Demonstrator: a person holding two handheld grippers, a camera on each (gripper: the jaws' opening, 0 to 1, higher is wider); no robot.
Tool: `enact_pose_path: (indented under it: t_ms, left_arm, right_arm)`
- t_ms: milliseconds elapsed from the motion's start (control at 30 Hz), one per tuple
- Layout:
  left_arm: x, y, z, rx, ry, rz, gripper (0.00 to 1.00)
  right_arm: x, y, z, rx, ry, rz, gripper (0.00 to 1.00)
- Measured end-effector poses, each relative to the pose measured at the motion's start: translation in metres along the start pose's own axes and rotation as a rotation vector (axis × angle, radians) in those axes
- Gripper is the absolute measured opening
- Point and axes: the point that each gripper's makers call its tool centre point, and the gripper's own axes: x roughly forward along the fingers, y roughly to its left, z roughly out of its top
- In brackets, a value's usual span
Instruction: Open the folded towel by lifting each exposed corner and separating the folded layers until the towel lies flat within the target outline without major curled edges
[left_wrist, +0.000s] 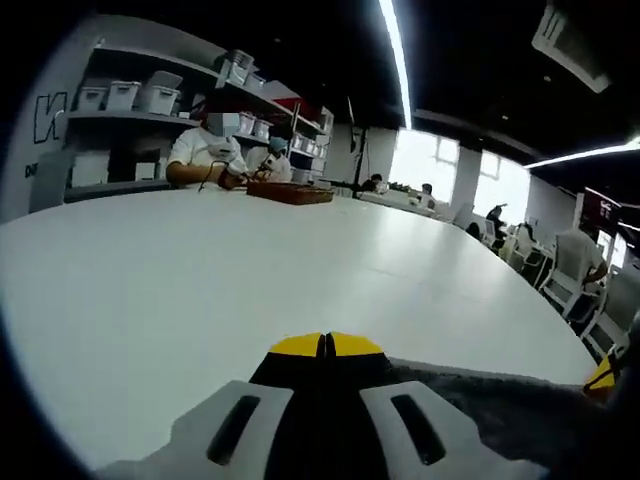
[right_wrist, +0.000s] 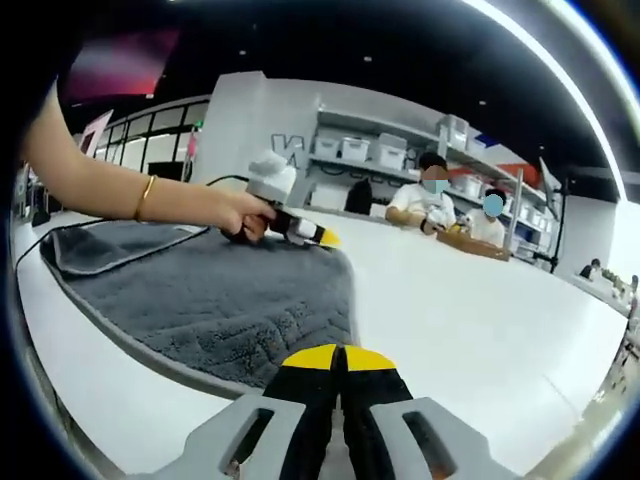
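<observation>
A grey towel (right_wrist: 200, 290) lies spread over the white table (right_wrist: 450, 320), with a small fold at its far left end. My right gripper (right_wrist: 340, 357) is shut, its yellow tips pinched on the towel's near corner. A hand holds my left gripper (right_wrist: 322, 238) at the opposite corner, where it is shut on the cloth. In the left gripper view my left gripper (left_wrist: 325, 345) shows its tips pressed together, and the towel (left_wrist: 500, 415) runs off to the lower right. There, one yellow tip of the right gripper (left_wrist: 600, 375) peeks in at the edge.
A person's bare arm with a gold bracelet (right_wrist: 145, 197) reaches over the towel's far side. Two seated people work at a brown tray (left_wrist: 290, 192) on the far end of the table (left_wrist: 200, 290). Shelves with white bins (left_wrist: 125, 96) line the wall; chairs stand to the right.
</observation>
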Motion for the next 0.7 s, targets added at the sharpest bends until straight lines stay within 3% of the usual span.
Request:
enact_pose_path:
  t_ms: [100, 300, 500, 700]
  left_arm:
    - [-0.015, -0.008, 0.01, -0.023, -0.016, -0.012, 0.0]
    - [-0.036, -0.001, 0.019, -0.005, -0.025, -0.017, 0.0]
    - [-0.051, 0.007, 0.004, -0.02, 0.005, -0.008, 0.0]
    - [-0.065, 0.014, 0.001, -0.005, 0.014, 0.006, 0.0]
  right_arm:
    - [-0.001, 0.0, 0.001, 0.001, -0.003, -0.001, 0.0]
    - [-0.005, -0.002, 0.007, 0.003, -0.021, -0.019, 0.0]
    - [-0.006, 0.012, 0.008, -0.007, -0.011, 0.015, 0.0]
    - [-0.01, 0.02, 0.011, -0.016, -0.006, 0.03, 0.0]
